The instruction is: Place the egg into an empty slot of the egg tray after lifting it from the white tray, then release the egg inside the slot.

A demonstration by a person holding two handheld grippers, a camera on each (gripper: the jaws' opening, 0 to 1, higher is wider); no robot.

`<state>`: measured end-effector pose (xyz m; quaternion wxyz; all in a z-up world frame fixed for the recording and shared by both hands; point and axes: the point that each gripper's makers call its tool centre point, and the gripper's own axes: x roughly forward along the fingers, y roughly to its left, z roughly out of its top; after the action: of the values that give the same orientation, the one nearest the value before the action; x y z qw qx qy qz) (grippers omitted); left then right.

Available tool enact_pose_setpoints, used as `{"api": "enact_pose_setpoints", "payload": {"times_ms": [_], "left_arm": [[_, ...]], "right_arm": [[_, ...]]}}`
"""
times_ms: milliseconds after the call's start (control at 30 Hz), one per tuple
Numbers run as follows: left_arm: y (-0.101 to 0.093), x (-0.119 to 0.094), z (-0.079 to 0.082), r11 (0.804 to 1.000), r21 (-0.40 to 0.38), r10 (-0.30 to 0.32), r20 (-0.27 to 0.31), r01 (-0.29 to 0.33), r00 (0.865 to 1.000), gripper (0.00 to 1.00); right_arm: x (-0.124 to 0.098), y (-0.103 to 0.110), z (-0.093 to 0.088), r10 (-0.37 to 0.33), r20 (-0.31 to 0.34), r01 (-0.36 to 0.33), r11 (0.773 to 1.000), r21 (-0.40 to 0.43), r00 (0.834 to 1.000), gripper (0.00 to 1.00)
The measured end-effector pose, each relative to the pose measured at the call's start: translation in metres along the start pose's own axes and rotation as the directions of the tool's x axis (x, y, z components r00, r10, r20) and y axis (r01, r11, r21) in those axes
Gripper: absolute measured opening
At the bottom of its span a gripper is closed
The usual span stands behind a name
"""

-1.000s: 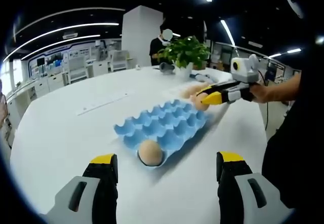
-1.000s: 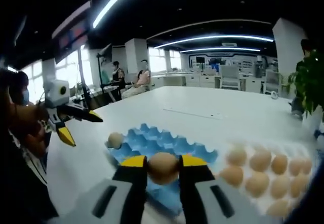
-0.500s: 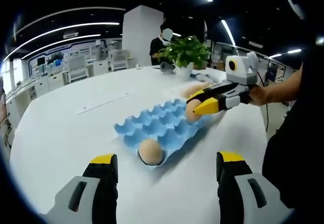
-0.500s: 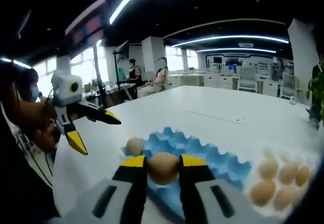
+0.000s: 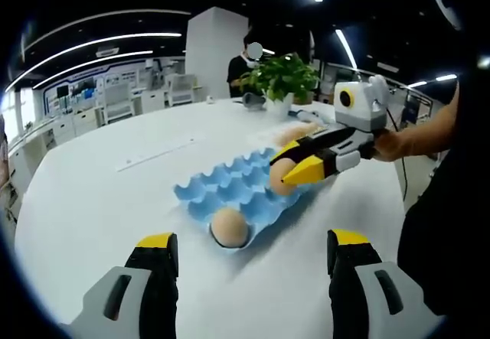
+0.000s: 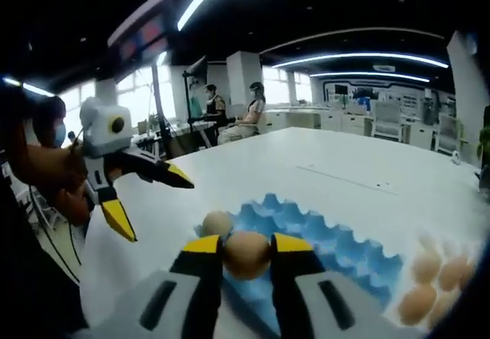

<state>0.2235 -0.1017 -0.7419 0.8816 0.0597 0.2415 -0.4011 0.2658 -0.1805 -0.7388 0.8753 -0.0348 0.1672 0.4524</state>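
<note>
While clamped in right tongs [image 6: 246,249], egg [image 6: 246,255] tan, smooth, oval

R gripper [image 5: 287,167] + egg [image 5: 278,180]: further over egg tray [image 5: 230,190]

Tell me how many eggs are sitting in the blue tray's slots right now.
1: one egg sits in a corner slot of the blue tray, nearest the left gripper. A second egg is clamped in the right gripper above the tray, not yet placed.
</note>
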Motion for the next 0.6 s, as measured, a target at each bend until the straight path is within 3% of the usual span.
{"api": "enact_pose_setpoints", "payload": {"times_ms": [600], "left_arm": [[0.001, -0.001, 0.0, 1.0, -0.003, 0.001, 0.0, -0.001, 1.0, 0.81]], "right_arm": [[0.028, 0.014, -0.01, 0.063, -0.049, -0.066, 0.996, -0.058, 0.997, 0.24]]}}
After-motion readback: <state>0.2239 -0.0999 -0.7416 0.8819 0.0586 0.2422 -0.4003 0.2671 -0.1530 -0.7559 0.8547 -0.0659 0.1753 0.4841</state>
